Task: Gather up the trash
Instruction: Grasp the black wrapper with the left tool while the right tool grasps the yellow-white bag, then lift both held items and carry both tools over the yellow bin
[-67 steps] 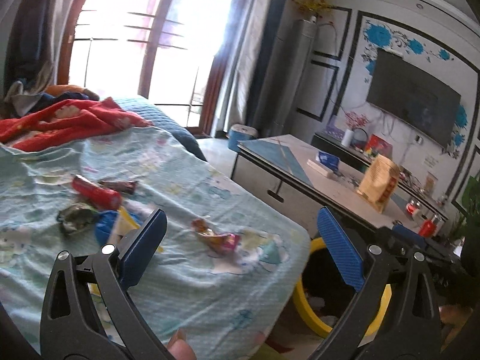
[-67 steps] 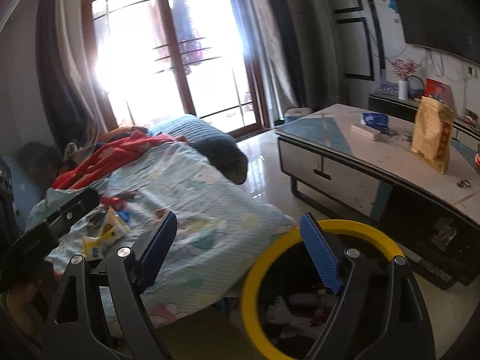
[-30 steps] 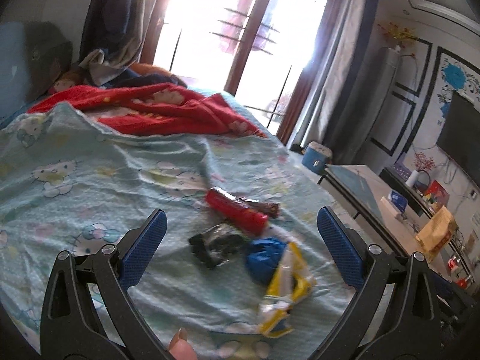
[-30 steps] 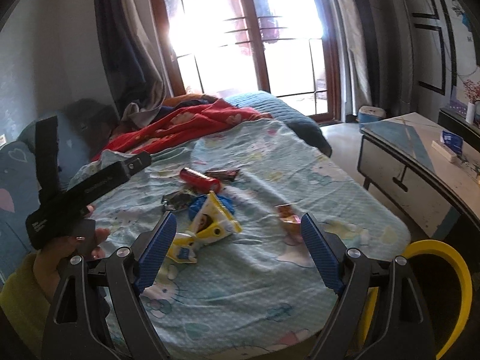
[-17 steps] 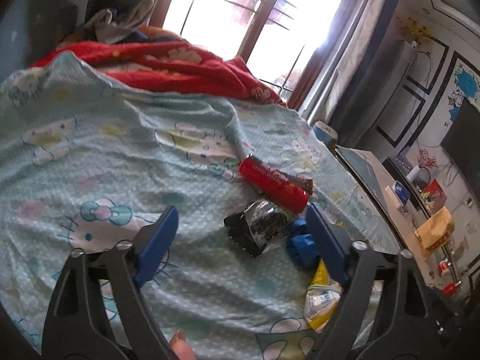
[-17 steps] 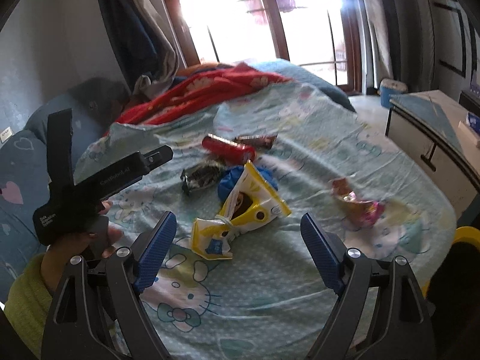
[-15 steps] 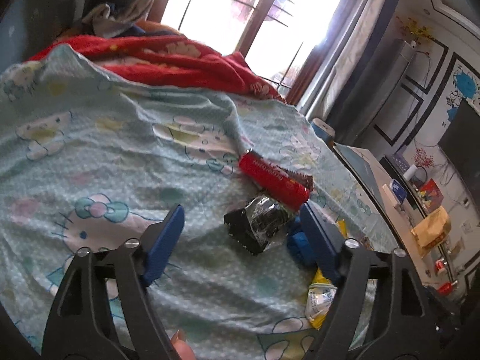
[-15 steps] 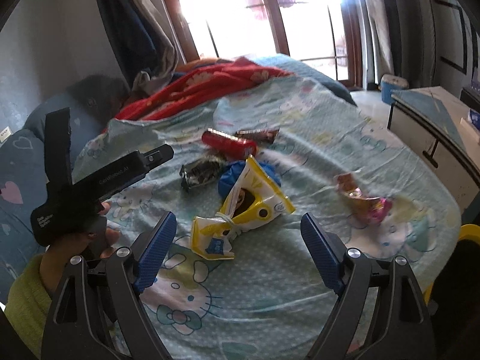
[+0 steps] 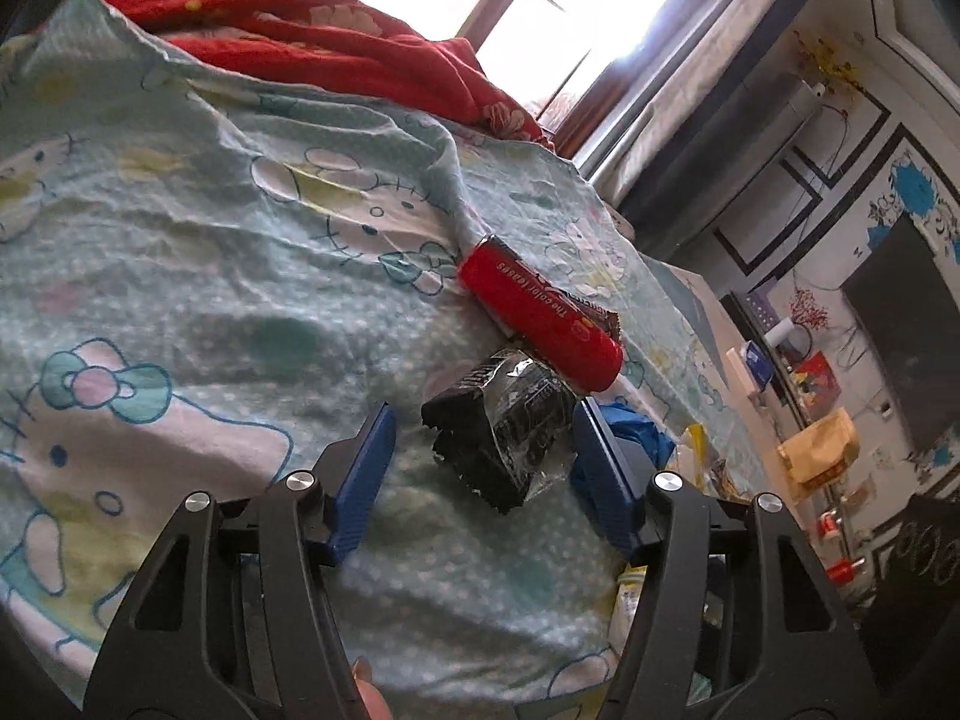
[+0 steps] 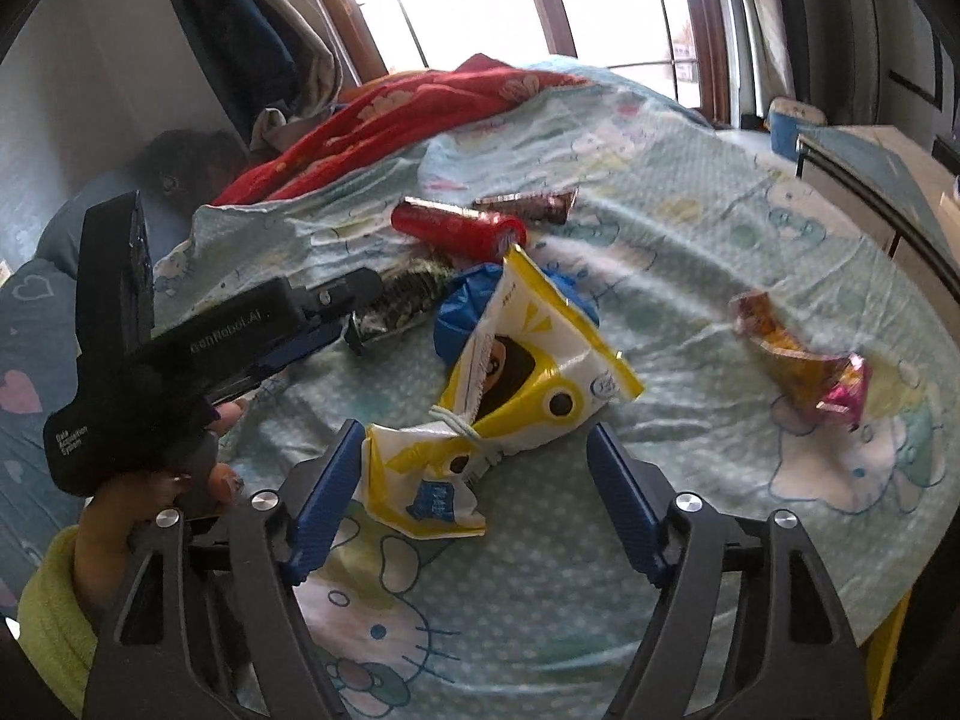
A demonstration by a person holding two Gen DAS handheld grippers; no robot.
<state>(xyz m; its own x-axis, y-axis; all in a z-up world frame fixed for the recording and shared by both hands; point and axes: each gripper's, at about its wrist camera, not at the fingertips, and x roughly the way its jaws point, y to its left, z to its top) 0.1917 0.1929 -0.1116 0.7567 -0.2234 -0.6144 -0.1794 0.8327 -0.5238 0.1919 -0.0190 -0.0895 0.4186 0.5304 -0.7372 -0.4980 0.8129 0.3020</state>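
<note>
- Since half a second ago my left gripper (image 9: 483,468) has dropped closer to the bedsheet (image 9: 198,276), so the black crinkled wrapper (image 9: 507,432) now sits right between its blue pads, and the gap between them has narrowed.
- Its fingers are spread with the wrapper between them; the right pad (image 9: 603,480) looks to be at the wrapper's edge, the left pad (image 9: 366,480) stands clear of it (contact I cannot confirm).
- That black wrapper lies flat on the sheet, long axis running from lower left up toward the red tube (image 9: 540,324), which lies just beyond it on a diagonal, one end toward the red blanket (image 9: 336,54).
- A brown wrapper (image 10: 528,204) lies behind the red tube, touching it.
- My right gripper (image 10: 474,492) hangs low over the sheet, fingers wide apart and holding nothing.
- Between its pads lies the near end of the yellow-and-white snack bag (image 10: 510,384), whose long axis points away and to the right, over a blue crumpled bag (image 10: 462,312).
- A pink-and-orange wrapper (image 10: 804,366) lies well apart to the right.
</note>
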